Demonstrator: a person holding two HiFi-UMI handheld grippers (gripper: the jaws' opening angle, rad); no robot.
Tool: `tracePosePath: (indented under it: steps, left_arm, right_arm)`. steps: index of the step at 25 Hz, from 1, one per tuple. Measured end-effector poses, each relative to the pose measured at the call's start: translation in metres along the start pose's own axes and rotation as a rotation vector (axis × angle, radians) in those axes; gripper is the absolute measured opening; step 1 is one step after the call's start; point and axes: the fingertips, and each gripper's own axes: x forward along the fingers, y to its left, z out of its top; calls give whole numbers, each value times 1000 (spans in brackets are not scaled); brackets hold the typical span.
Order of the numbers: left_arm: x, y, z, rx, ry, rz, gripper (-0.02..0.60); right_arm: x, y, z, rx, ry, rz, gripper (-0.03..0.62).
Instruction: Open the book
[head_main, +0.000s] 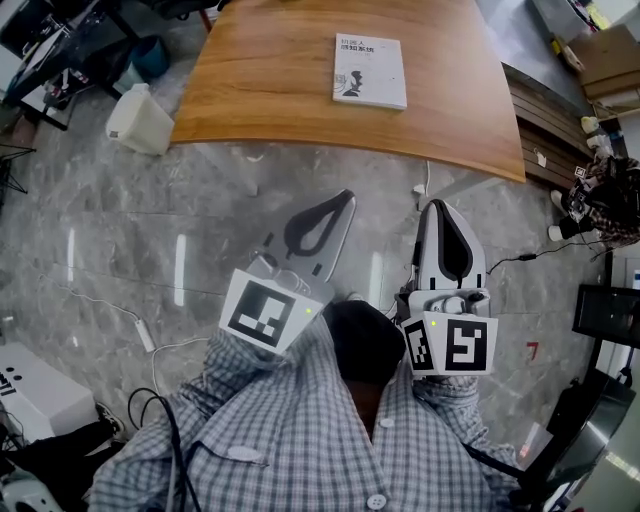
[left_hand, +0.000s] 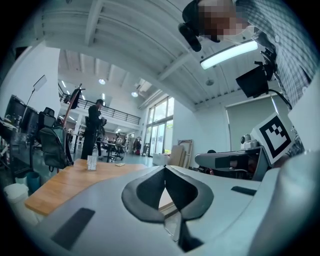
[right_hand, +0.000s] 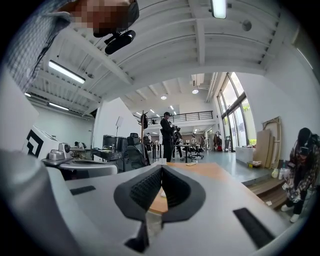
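Book (head_main: 370, 71) lies closed, cover up, at 12 o'clock on the surface (head_main: 260, 90), well apart from us. We hold the left gripper (head_main: 343, 198) at 7 o'clock of it and the right gripper (head_main: 441, 207) at 5 o'clock, level, over the floor (head_main: 150, 220). Both sets of jaws are closed together and empty, presumably for the approach; the cover is untouched.

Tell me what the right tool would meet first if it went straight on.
Likely the table, at its front edge, though the right tool may pass just above it; height is unclear. The book lies slightly left of that line.
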Motion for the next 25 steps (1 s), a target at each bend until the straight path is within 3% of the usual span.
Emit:
tracePosePath:
  steps: [12,25]
  left_arm:
    - [4,21,-13,-8,26,3,6]
    - [82,46,-10,8,29,77,6]
  right_arm:
    - [14,-8,-10,5,9,-41,20]
    - [89,-57,-2,8,-8,62,20]
